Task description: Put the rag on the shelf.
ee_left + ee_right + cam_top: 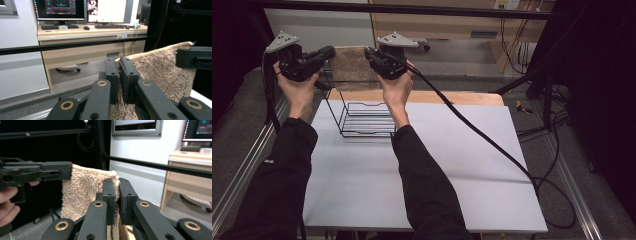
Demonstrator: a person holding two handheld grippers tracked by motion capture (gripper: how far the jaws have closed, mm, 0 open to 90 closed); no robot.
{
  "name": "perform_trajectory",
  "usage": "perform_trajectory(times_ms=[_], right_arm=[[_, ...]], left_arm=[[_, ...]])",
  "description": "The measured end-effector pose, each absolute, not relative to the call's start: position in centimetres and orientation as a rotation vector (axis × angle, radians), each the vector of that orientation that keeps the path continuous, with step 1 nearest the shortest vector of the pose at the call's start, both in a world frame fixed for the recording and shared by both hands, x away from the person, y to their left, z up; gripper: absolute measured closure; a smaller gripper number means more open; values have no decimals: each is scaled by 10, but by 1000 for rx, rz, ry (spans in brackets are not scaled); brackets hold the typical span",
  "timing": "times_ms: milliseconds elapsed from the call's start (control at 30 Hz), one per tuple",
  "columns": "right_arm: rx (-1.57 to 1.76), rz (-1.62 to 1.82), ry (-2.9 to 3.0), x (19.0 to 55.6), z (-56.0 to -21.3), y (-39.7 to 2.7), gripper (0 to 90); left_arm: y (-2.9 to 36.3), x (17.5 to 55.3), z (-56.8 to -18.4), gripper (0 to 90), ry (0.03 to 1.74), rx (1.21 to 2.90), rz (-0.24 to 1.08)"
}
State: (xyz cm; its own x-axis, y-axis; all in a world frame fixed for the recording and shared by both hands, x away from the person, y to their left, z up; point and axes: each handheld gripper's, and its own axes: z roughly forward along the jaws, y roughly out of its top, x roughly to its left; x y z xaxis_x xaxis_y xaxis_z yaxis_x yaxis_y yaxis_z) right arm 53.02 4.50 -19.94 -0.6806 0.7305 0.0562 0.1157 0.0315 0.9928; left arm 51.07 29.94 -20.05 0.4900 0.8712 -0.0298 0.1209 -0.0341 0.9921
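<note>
High view: beige fluffy towel (348,63) stretched taut between left tongs (328,53) and right tongs (371,54), both clenched on its top corners, raised above wire rack (362,119), probably for draping over it.

Towel (348,64) hangs behind the wire rack (362,119) (rack on table (452,165)).

The fluffy towel (160,72) was plain beige, the wire rack (362,117) black, and the table cover (452,165) pale lavender-grey over a light wood edge (472,97). Both grippers, left gripper (329,52) and right gripper (368,52), were black with grey plates; the sleeves (277,180) were black.
</note>
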Motion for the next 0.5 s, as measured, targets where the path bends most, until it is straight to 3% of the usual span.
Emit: perform_trajectory(times_ms=[500], right_arm=[[842, 1699, 1872, 516, -219, 39, 843]], left_arm=[[302, 491, -218, 849, 868, 1525, 730]])
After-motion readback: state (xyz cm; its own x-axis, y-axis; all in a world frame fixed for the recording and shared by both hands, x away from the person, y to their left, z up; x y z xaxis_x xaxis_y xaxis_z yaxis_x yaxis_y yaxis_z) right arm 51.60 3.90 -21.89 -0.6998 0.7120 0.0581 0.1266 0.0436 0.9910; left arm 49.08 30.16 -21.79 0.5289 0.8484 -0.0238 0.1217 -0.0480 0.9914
